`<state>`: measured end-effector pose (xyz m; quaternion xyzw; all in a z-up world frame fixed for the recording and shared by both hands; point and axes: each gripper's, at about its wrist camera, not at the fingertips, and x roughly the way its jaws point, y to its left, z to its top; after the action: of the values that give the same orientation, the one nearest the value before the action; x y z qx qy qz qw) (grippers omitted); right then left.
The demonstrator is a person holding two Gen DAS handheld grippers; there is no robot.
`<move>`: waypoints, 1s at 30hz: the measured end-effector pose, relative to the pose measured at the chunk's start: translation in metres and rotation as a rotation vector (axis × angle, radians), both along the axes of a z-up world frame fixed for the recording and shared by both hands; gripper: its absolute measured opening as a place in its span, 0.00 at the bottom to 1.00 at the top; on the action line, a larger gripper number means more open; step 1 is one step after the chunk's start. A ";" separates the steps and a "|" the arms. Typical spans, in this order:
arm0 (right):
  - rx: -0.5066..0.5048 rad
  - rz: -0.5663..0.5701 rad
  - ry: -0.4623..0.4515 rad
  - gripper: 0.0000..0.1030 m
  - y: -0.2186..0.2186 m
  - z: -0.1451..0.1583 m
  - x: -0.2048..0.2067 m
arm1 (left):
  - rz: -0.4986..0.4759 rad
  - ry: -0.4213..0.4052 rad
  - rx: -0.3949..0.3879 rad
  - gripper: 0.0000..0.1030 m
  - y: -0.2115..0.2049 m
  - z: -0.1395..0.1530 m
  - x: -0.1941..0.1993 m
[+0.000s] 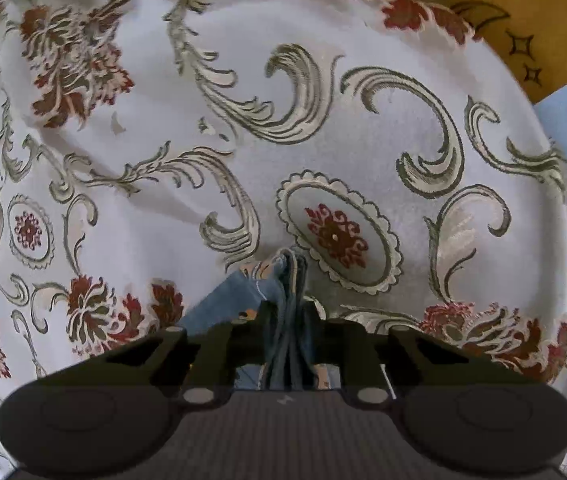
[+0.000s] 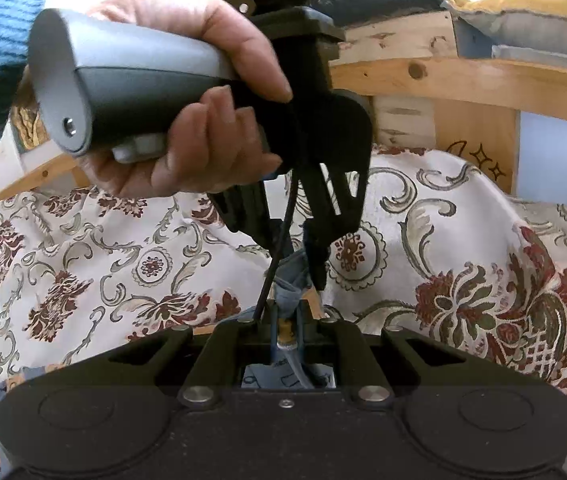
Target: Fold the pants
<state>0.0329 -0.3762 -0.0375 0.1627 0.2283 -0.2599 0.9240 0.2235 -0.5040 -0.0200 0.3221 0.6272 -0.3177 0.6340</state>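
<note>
Your left gripper (image 1: 285, 312) pinches bunched layers of the blue denim pants (image 1: 283, 280) above the floral bedspread (image 1: 123, 152); your right gripper (image 2: 286, 320) clamps the same cloth just beside it.

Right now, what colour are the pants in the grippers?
Light blue denim pants, with small printed figures; the colour shows best in the left wrist view.

Floral bedspread (image 2: 463, 240), pine bed frame (image 2: 463, 76), pale blue wall (image 2: 559, 160), daylight
</note>
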 end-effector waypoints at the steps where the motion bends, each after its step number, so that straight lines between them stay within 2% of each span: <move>1: -0.011 0.006 -0.002 0.09 0.002 0.001 -0.001 | 0.012 0.005 -0.018 0.14 0.005 0.003 0.001; 9: -0.116 0.105 -0.026 0.09 0.029 0.011 -0.015 | 0.133 0.060 -0.249 0.13 0.076 0.035 0.016; 17: -0.269 0.304 -0.041 0.09 0.080 0.014 -0.021 | 0.237 0.081 -0.517 0.13 0.187 0.051 0.026; 23: -0.427 0.475 -0.015 0.09 0.133 0.006 -0.016 | 0.339 0.098 -0.663 0.13 0.275 0.042 0.035; 30: -0.545 0.671 0.053 0.09 0.186 -0.015 -0.013 | 0.477 0.139 -0.744 0.13 0.360 0.002 0.051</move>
<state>0.0196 -0.1898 -0.0529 -0.1771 0.2152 0.0000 0.9604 0.2744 -0.1440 -0.0178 -0.1038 0.5680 -0.3877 0.7186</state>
